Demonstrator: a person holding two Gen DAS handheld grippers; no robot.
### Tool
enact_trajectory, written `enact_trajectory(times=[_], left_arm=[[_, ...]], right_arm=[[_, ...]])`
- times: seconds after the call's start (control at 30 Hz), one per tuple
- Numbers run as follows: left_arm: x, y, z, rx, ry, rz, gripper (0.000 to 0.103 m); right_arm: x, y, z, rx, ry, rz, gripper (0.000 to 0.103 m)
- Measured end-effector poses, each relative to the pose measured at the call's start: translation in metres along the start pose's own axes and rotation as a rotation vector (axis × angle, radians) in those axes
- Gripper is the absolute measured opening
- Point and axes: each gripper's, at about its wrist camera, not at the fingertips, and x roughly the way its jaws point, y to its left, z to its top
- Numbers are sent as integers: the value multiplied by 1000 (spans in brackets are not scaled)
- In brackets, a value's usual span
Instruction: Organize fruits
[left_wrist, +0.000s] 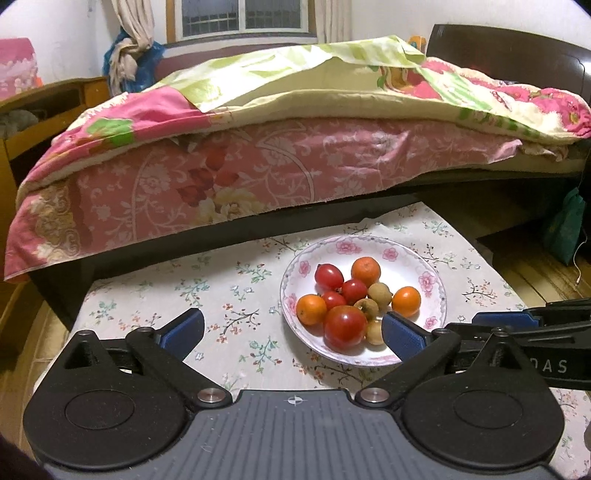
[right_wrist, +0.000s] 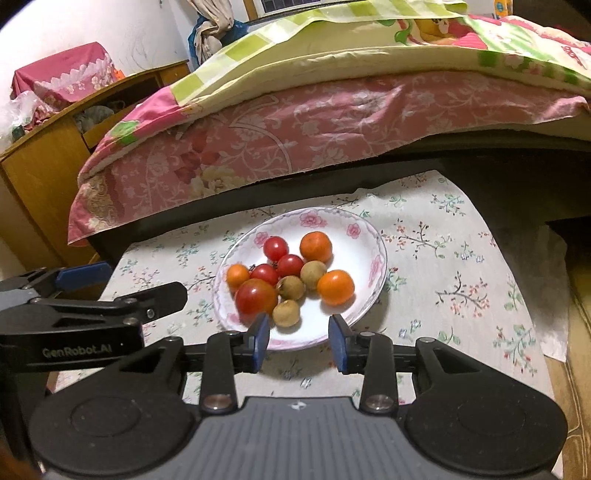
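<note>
A white floral plate (left_wrist: 406, 254) (right_wrist: 365, 243) sits on the floral tablecloth and holds several fruits: red tomatoes (left_wrist: 345, 326) (right_wrist: 256, 296), small oranges (left_wrist: 365, 271) (right_wrist: 335, 287) and brown longans (left_wrist: 378, 291) (right_wrist: 286, 313). My left gripper (left_wrist: 291, 332) is wide open and empty, low over the cloth, its right finger at the plate's near edge. My right gripper (right_wrist: 299, 338) is open and empty, just in front of the plate's near rim. Each gripper shows at the side of the other's view (left_wrist: 532, 325) (right_wrist: 122, 291).
A bed with pink and green floral bedding (left_wrist: 258, 147) (right_wrist: 332, 110) stands right behind the small table. A wooden cabinet (right_wrist: 40, 173) is at the left. The table edge drops off at the right (right_wrist: 532, 295).
</note>
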Motion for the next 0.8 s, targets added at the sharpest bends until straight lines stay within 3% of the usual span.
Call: enact_trajectory(times=[0.63, 0.8], left_arm=[[-43, 1, -39, -52, 41, 10, 103], [-49, -7, -48, -12, 84, 33, 103]], right_arm=[[-54, 24, -47, 6, -16, 22, 41], [-61, 26, -58, 14, -8, 20, 41]])
